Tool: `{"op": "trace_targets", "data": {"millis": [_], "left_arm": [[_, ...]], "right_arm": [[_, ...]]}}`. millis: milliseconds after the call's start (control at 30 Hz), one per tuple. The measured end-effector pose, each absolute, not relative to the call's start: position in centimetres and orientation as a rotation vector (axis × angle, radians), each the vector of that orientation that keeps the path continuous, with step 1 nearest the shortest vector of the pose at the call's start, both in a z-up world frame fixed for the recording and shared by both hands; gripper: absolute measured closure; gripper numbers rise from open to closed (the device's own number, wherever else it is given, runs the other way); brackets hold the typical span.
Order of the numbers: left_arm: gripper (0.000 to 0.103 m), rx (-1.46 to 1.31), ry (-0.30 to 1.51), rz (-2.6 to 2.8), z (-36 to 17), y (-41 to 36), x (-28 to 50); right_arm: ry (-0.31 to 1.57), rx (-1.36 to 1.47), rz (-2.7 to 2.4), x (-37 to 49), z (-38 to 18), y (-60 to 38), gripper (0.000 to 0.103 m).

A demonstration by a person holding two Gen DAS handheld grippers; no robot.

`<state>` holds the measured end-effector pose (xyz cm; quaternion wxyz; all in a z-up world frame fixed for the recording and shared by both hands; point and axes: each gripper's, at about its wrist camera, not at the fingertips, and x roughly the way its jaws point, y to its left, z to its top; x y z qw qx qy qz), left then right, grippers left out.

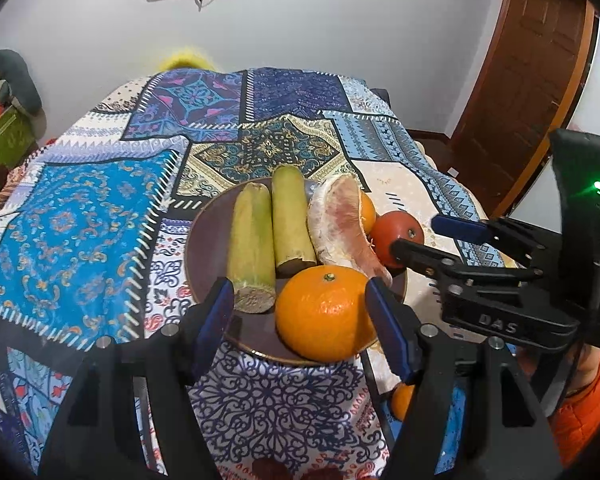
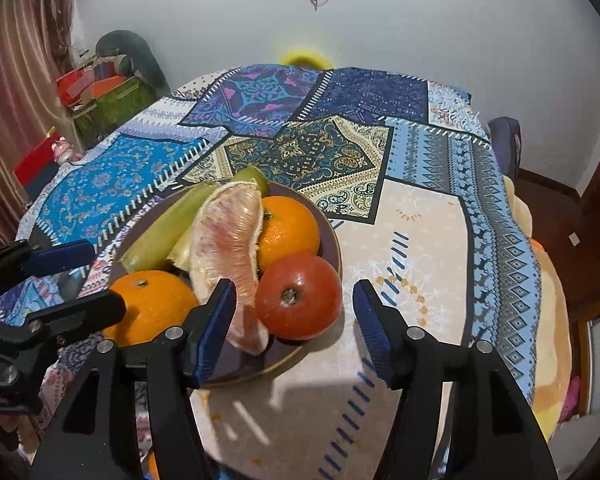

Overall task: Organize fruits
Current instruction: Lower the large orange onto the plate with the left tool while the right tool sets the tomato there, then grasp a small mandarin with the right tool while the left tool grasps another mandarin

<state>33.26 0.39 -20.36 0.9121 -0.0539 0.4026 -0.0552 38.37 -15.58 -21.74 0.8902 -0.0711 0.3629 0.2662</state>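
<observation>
A: Surface and room?
B: Table under a patchwork tablecloth [image 1: 100, 216], blue and cream panels. White wall behind, wooden door [image 1: 532, 92] to the right, curtain [image 2: 16, 92] to the left.

A: Fruit?
B: One brown plate [image 1: 204, 240], holding two green cane pieces [image 1: 252, 244], a peeled pomelo segment [image 2: 228, 240], a near orange [image 1: 324, 312], a far orange [image 2: 290, 226] and a tomato [image 2: 300, 296]. Another small orange [image 1: 402, 400] lies low off the plate.

A: Grippers?
B: Left gripper [image 1: 300, 316]: jaws apart, near orange between them, contact unclear. Right gripper [image 2: 294, 324]: jaws spread, tomato between the fingers, not gripped.
</observation>
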Motion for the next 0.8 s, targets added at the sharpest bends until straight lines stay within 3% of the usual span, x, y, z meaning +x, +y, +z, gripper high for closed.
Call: {"op": "trace_targets", "data": {"millis": [233,467,800], "left_arm": [[0.035,-0.096,0.789,-0.098,-17.7,0.8,30.6],[0.034,-0.072,0.740,-0.079,-14.9,1.2,26.7],[0.029,-0.081,0.745,-0.033,-14.4,2.7,23.1]], "right_arm": [[0.711,-0.143,0.553,34.6,-19.5,-16.5,0.046],[0.636,-0.137,0.547,30.4,-16.8,-17.1,0.033],[0.631,-0.152,0.561,26.9,-16.8,-17.4,0.031]]}}
